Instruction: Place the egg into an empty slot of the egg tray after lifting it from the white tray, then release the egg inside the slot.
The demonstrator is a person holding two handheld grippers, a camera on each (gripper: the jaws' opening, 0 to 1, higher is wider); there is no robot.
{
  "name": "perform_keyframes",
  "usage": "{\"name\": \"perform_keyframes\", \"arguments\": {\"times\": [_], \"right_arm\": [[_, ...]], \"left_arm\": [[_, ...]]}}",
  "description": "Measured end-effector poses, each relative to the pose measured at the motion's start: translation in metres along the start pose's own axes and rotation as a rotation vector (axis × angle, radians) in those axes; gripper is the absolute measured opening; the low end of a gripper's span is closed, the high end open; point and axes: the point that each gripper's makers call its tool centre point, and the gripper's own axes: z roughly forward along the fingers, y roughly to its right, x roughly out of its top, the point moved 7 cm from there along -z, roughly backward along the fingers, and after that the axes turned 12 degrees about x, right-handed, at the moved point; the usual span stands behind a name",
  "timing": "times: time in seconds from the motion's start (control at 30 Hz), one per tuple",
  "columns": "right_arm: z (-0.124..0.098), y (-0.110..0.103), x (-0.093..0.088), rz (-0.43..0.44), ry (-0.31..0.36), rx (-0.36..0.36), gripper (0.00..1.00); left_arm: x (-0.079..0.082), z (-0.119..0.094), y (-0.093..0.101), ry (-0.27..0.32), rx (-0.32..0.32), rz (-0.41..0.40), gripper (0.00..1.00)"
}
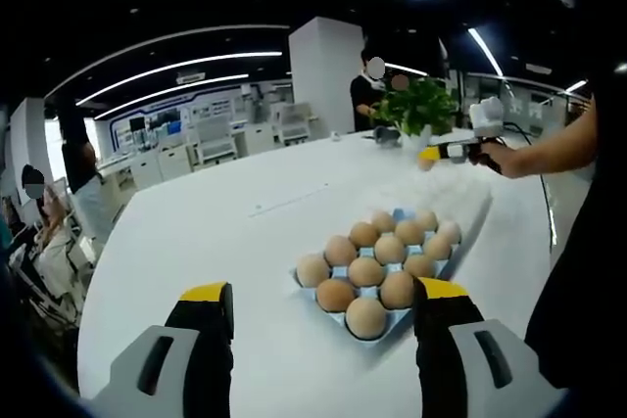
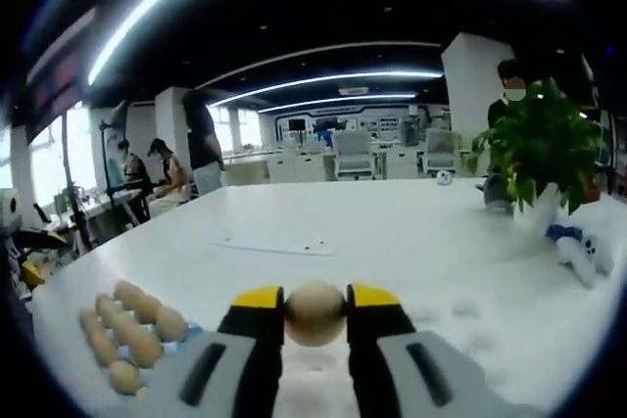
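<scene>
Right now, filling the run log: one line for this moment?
right tool: shut on egg, lifted | left tool: open, idle | egg tray: waiting

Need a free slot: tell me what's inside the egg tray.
The egg tray holds about a dozen eggs. In the left gripper view, one far slot looks free; others may be hidden.

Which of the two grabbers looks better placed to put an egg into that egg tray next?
Right: the right gripper already grips an egg. The left gripper is open, holding nothing, by the egg tray.
</scene>
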Motion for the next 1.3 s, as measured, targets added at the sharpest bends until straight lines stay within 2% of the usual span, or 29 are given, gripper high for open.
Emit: {"name": "perform_keyframes", "arguments": {"times": [0.57, 0.87, 1.3], "right_arm": [[0.029, -0.052, -0.015, -0.022, -0.057, 0.189, 0.23], [0.042, -0.069, -0.025, -0.023, -0.08, 0.243, 0.23], [0.054, -0.081, -0.042, -0.007, -0.118, 0.27, 0.23]], "left_arm": [[0.0, -0.001, -0.001, -0.005, 0.006, 0.01, 0.76], [0.0, -0.002, -0.001, -0.006, 0.01, 0.009, 0.76], [-0.001, -0.003, -0.001, -0.009, 0.012, 0.005, 0.76]]}}
